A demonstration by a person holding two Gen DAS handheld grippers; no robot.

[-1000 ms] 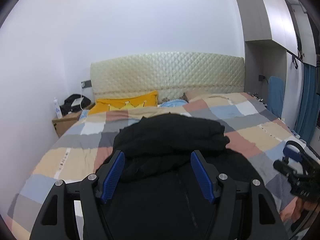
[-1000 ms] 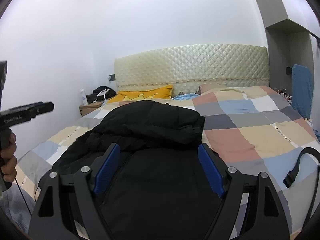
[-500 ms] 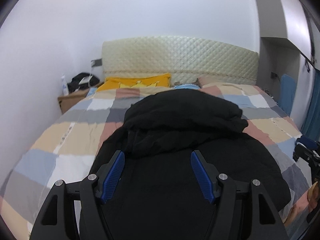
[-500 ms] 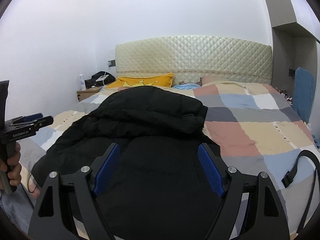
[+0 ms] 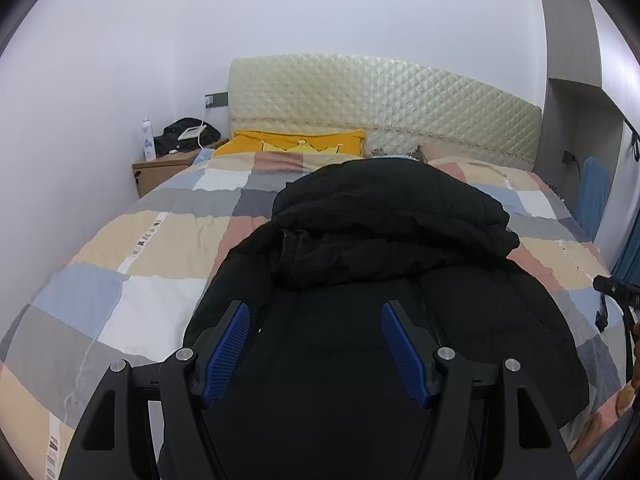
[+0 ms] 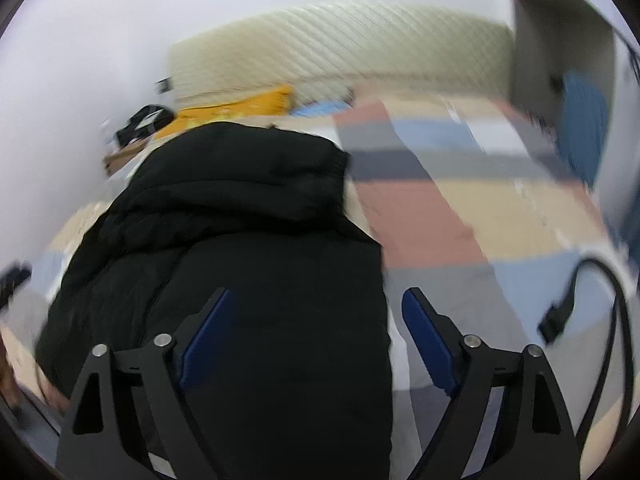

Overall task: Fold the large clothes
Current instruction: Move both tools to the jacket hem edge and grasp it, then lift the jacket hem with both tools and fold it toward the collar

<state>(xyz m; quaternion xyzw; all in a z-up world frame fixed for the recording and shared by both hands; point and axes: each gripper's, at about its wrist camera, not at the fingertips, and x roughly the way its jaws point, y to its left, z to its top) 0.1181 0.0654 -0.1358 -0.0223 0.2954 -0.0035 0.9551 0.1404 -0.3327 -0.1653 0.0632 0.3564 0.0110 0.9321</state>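
A large black hooded puffer jacket (image 5: 380, 280) lies on the checked bedspread (image 5: 160, 248), hood toward the headboard. It also shows in the right wrist view (image 6: 248, 240), which is blurred. My left gripper (image 5: 316, 312) is open and empty above the jacket's lower middle. My right gripper (image 6: 316, 300) is open and empty over the jacket's right edge, with its right finger over the bedspread (image 6: 460, 208). The tip of the right gripper shows at the right edge of the left wrist view (image 5: 616, 288).
A quilted cream headboard (image 5: 380, 104) and a yellow pillow (image 5: 296, 146) are at the far end. A wooden nightstand (image 5: 160, 168) with a bottle and dark items stands at the far left. A black strap with a buckle (image 6: 568, 312) lies at the right. A blue cloth (image 5: 594, 196) hangs at the right wall.
Both grippers have moved down and closer to the jacket. The right gripper has swung right to the jacket's right edge, blurring its view. Both stay open.
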